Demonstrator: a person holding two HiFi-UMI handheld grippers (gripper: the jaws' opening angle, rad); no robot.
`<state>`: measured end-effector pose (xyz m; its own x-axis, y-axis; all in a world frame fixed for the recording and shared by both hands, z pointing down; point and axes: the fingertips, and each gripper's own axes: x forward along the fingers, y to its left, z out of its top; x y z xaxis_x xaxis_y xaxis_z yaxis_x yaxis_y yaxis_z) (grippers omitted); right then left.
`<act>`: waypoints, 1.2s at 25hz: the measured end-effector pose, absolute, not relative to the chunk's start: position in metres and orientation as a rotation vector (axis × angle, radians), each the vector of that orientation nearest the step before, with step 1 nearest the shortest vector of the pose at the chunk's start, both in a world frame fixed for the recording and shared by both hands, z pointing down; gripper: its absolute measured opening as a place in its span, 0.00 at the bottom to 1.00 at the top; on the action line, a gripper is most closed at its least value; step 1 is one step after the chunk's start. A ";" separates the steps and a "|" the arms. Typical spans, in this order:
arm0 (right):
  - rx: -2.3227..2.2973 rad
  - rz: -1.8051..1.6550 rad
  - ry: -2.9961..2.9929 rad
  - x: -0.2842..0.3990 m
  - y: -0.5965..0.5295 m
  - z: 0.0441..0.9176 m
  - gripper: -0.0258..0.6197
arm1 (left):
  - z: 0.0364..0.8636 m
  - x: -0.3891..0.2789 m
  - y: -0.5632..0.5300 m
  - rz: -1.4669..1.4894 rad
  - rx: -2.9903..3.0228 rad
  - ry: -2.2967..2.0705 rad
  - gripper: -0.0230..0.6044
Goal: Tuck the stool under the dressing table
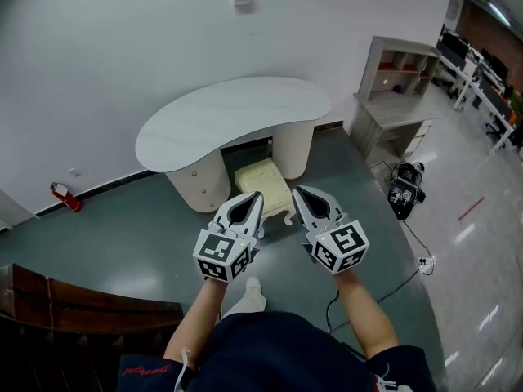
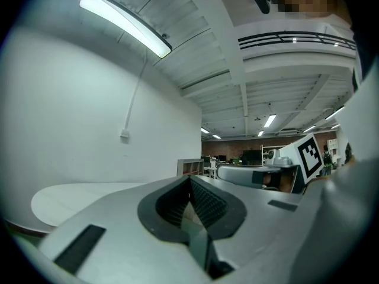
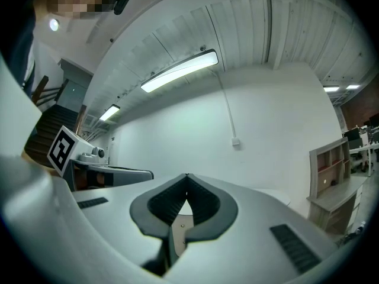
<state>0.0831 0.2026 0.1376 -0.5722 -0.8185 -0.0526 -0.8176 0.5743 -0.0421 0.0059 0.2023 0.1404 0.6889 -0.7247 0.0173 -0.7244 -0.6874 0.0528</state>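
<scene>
Left gripper (image 1: 254,198), right gripper (image 1: 303,194) closed; stool (image 1: 263,183) lengthwise toward dressing table (image 1: 229,117)

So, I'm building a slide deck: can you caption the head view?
Left gripper and right gripper, both shut and empty, hover by the cream stool standing partly under the white dressing table.

— What's sitting behind?
— I'm seeing a white wall (image 1: 122,39) rising over a dark grey-green floor (image 1: 122,235); a grey wooden desk with shelves (image 1: 396,106) is standing right.
— Light?
— A long fluorescent ceiling tube (image 2: 124,22) is glowing.
</scene>
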 end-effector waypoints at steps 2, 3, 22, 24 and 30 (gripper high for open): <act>-1.423 -0.024 2.724 0.082 0.189 0.138 0.05 | 0.141 0.005 0.190 -0.011 2.835 -1.217 0.06; -1.425 -0.024 2.723 0.082 0.182 0.137 0.05 | 0.140 0.004 0.183 -0.013 2.835 -1.215 0.06; -1.474 0.005 2.684 0.049 0.057 0.116 0.05 | 0.119 -0.030 0.056 -0.053 2.849 -1.173 0.06; -1.482 0.013 2.685 0.043 0.048 0.115 0.05 | 0.119 -0.036 0.047 -0.059 2.851 -1.165 0.06; -1.507 0.012 2.688 0.026 0.022 0.118 0.05 | 0.120 -0.053 0.019 -0.080 2.849 -1.145 0.06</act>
